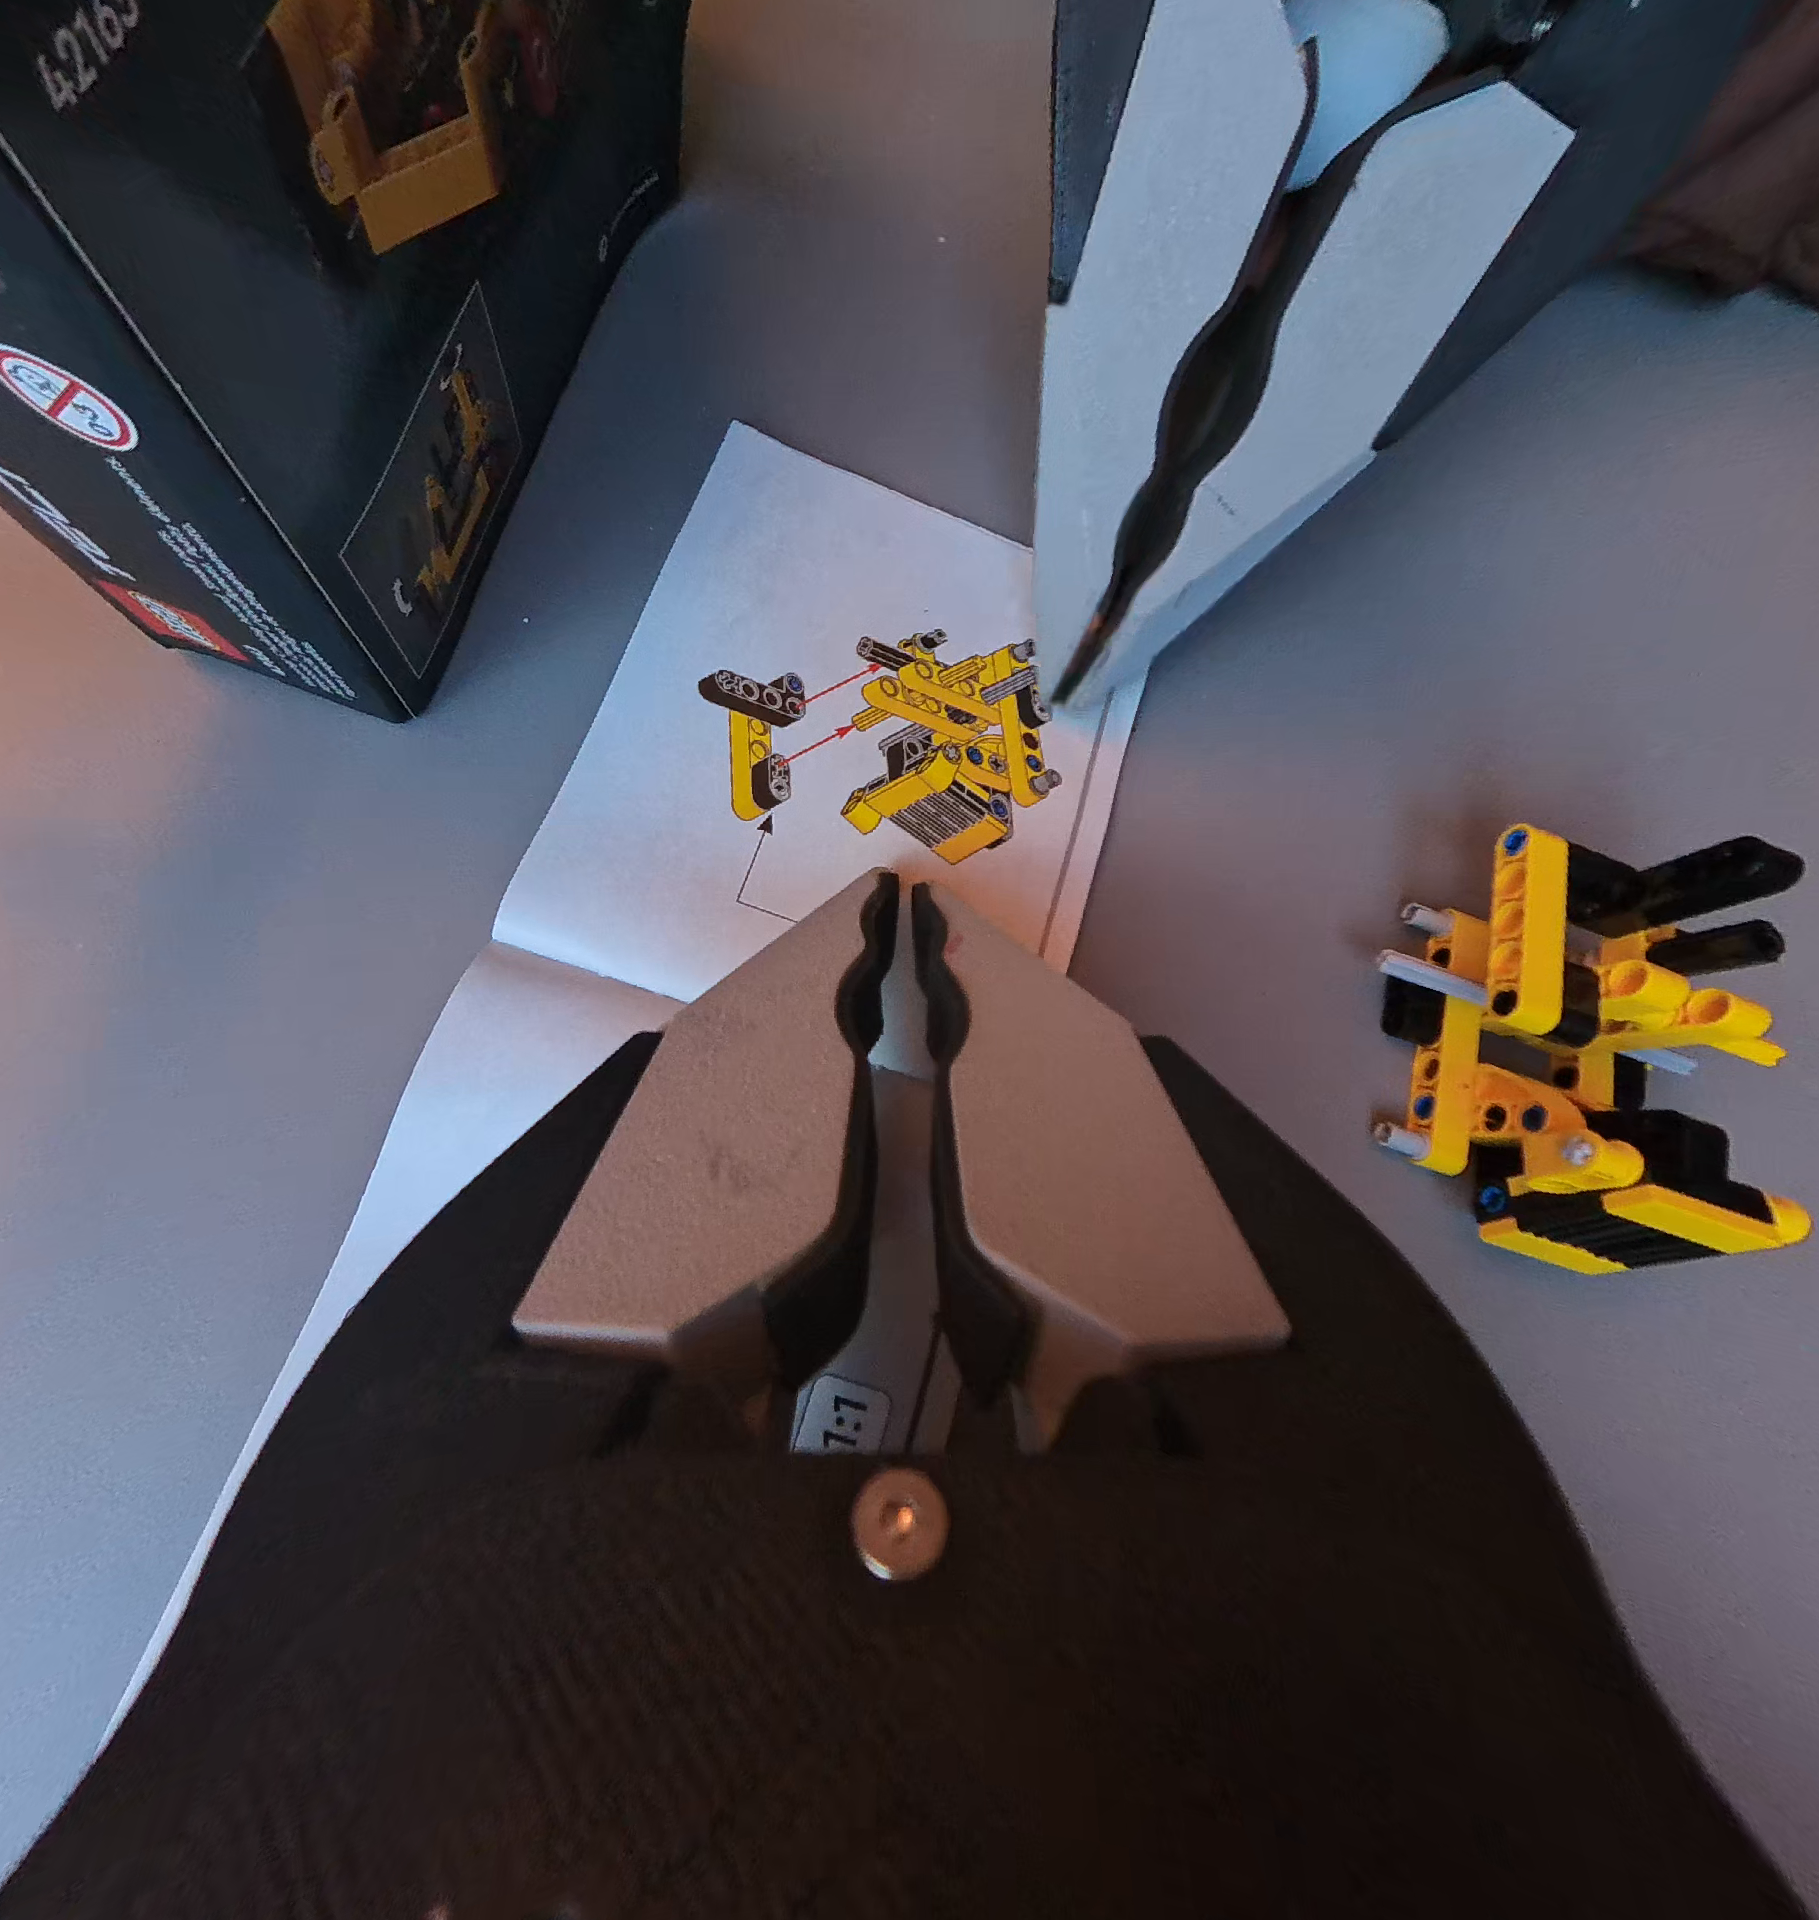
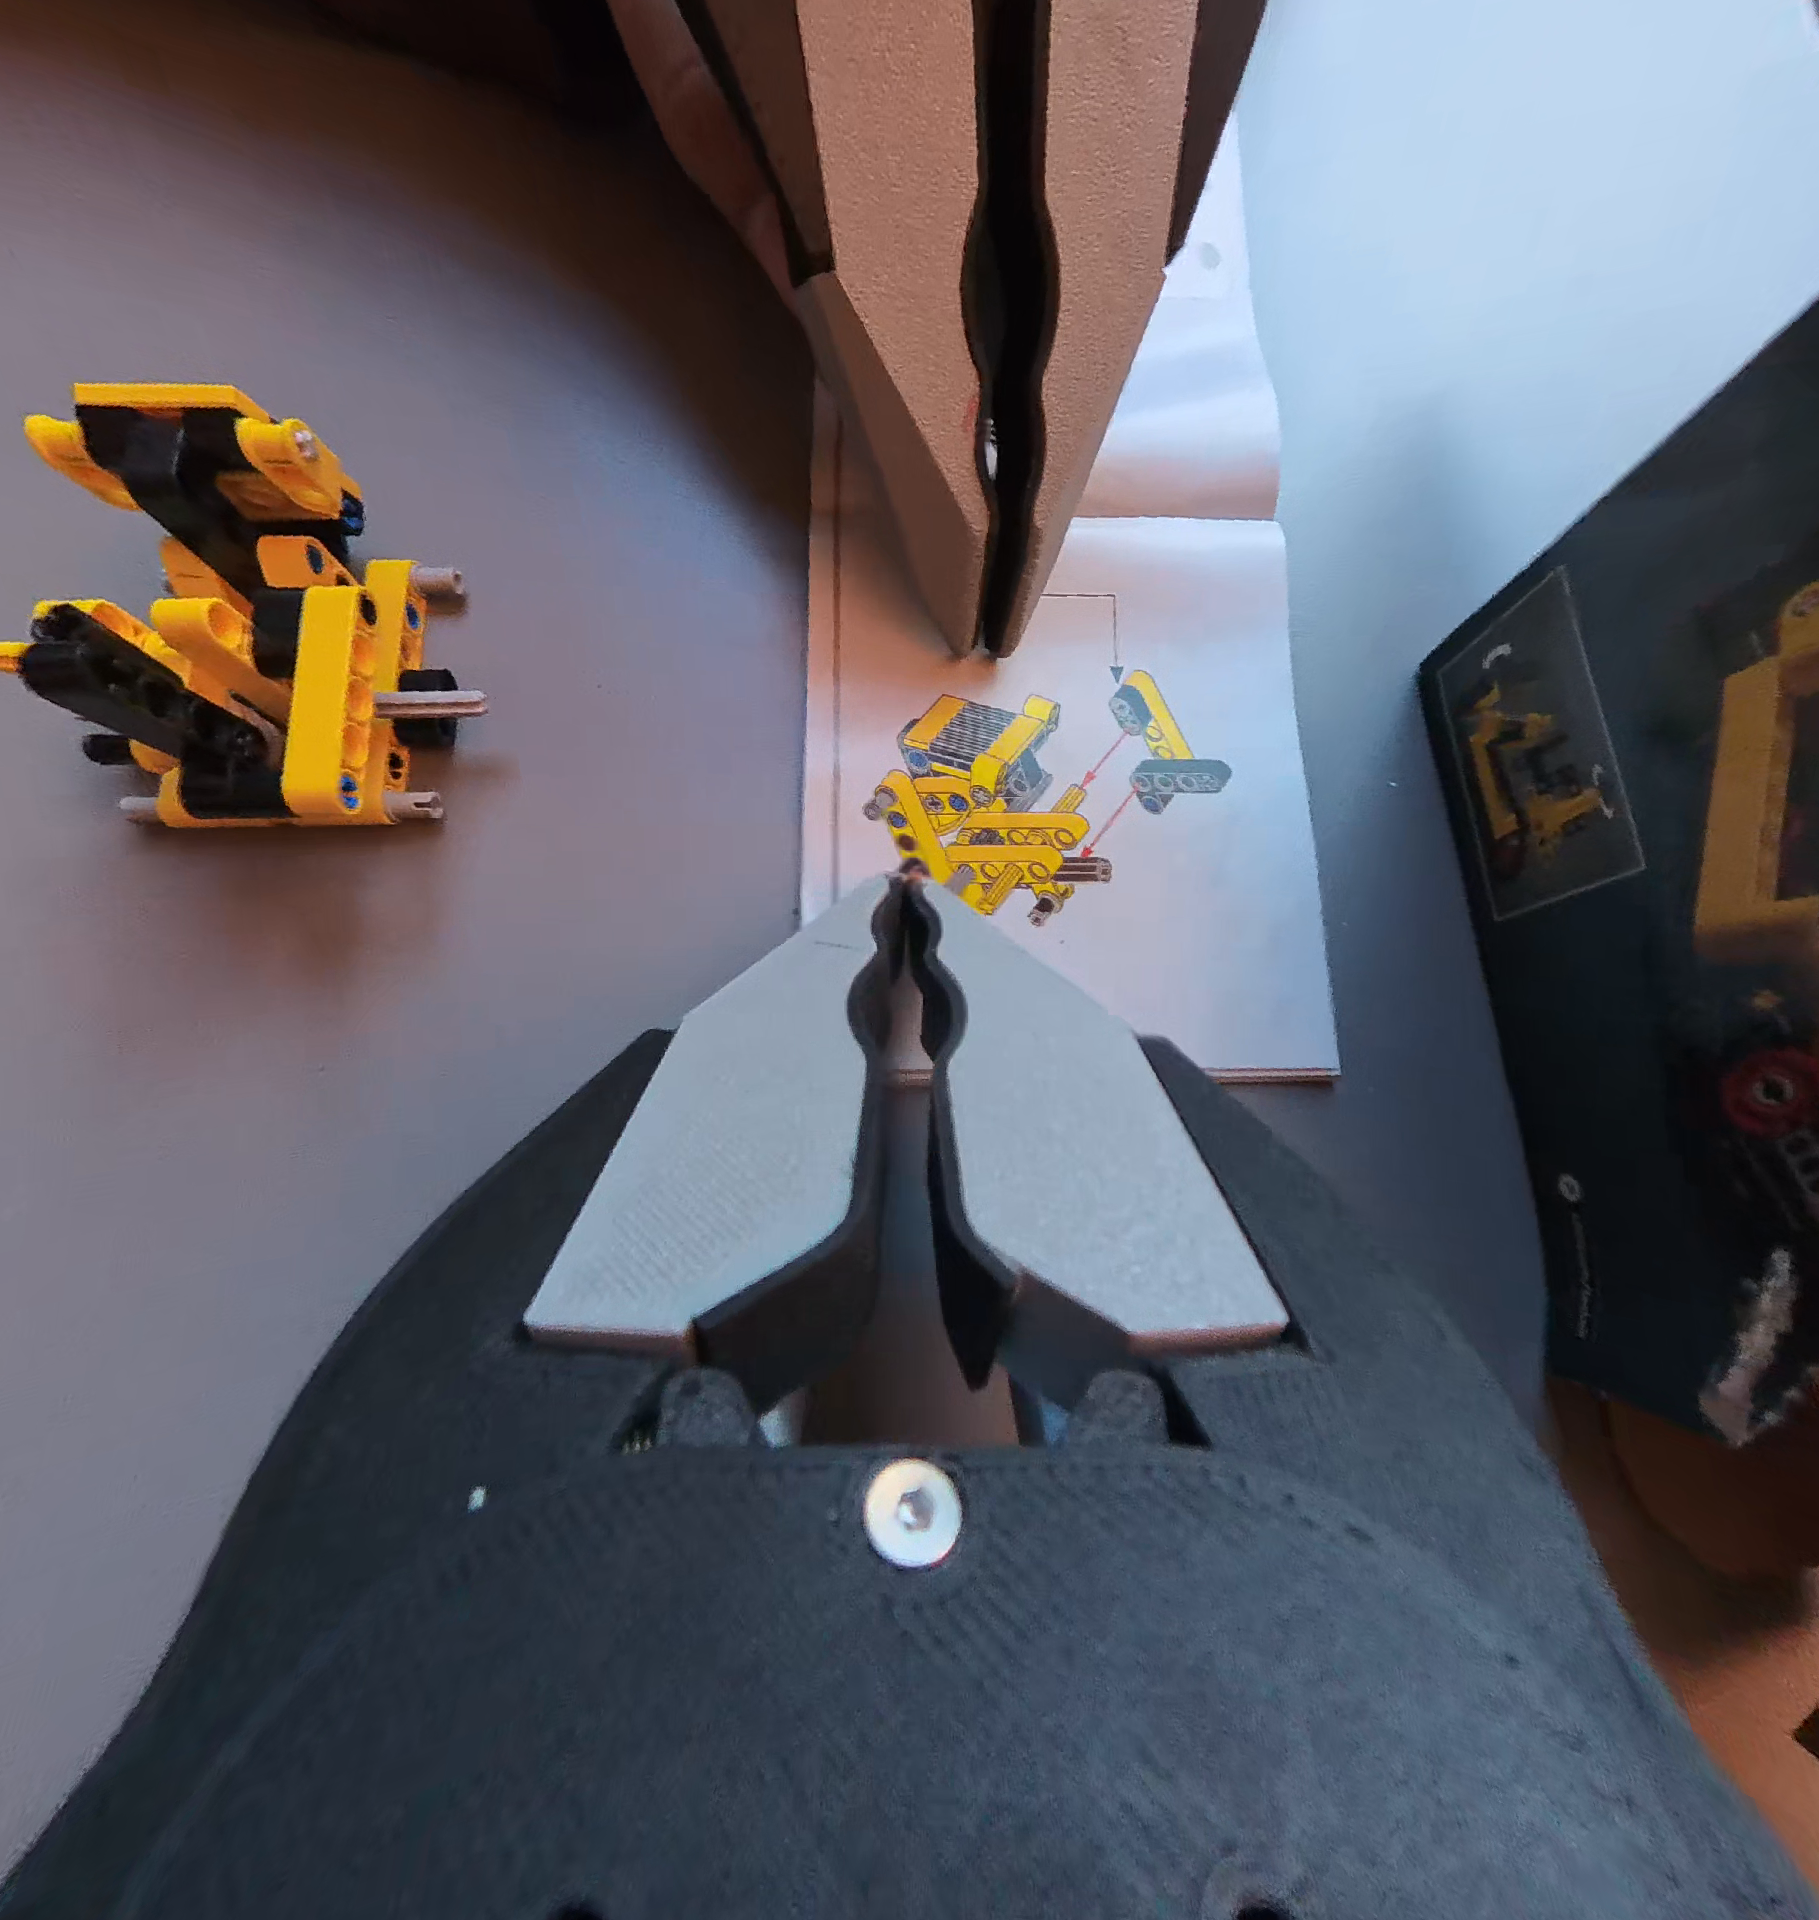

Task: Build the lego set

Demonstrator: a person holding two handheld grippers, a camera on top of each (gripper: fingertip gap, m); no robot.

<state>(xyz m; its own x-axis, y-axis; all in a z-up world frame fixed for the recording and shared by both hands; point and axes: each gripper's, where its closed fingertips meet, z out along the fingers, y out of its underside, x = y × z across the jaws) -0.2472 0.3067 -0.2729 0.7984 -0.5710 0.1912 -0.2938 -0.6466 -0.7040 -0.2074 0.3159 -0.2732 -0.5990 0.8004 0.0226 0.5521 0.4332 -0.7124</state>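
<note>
Over the open instruction booklet (image 1: 780, 582), both grippers are pointing their tips down at the printed assembly diagram (image 1: 884, 743), one from each side. The left gripper (image 1: 903, 891) is showing its fingers drawn almost together, only a thin slit left at the tips, with nothing between them. The right gripper (image 2: 907, 883) is likewise closed to a sliver and carrying nothing; its tip is sitting right at the edge of the drawing, and whether it is pressing the paper I cannot tell.

My reading is that the step in hand is consulting the page, or holding it flat, rather than joining parts. The drawing is showing a small angled sub-piece of a yellow beam and a dark beam going onto the main build. The half-built yellow and black Technic model (image 1: 1580, 1060) is lying on the grey table (image 1: 261, 1039), well apart from the booklet and untouched by either gripper.

Next, I judge, one gripper needs to open and swing across to the model, and the other needs to find the loose beams, which are not showing in either view.

Beside the booklet on the far side from the model, the dark set box (image 1: 261, 312) is standing close, crowding that side. Each gripper is also hanging in the other's path above the page.
</note>
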